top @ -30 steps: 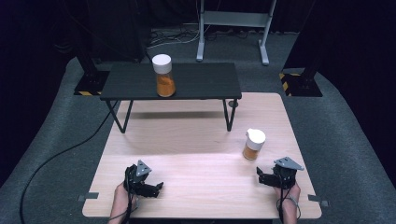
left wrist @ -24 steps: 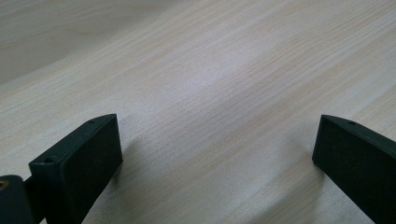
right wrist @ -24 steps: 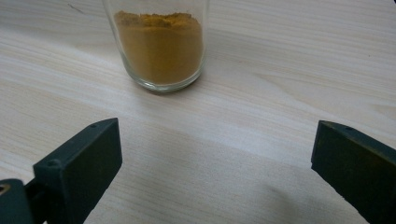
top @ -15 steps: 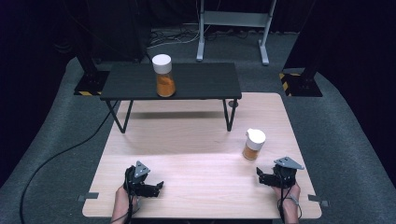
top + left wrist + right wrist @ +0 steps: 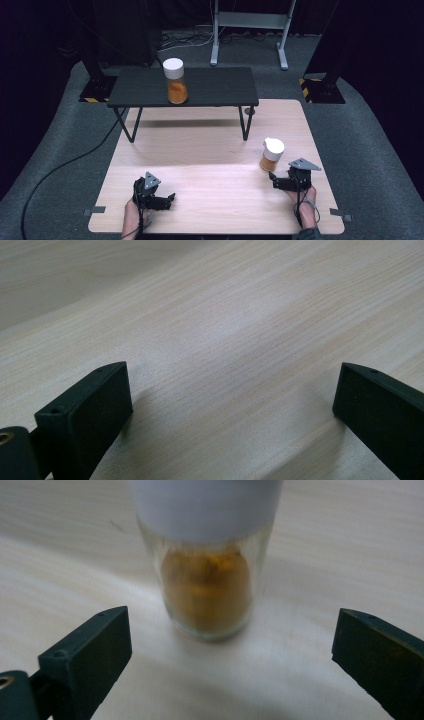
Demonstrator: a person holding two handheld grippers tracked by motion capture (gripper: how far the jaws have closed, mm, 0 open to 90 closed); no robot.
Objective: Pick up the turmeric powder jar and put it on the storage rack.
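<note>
A small glass jar (image 5: 271, 154) with a white lid and orange powder stands upright on the wooden table (image 5: 210, 145) at the right. My right gripper (image 5: 274, 179) is open just in front of it, and the jar (image 5: 207, 580) stands a little beyond the jaws, centred between them. A taller jar (image 5: 175, 81) of orange powder with a white lid stands on the low black bench (image 5: 220, 87) at the back. My left gripper (image 5: 170, 198) rests open near the front left edge, with bare wood (image 5: 230, 365) between its jaws.
The black bench stands on thin legs (image 5: 245, 122) across the back of the table. Grey carpet (image 5: 50, 150) surrounds the table, with a black cable (image 5: 65, 165) at the left and a metal stand (image 5: 250, 30) behind.
</note>
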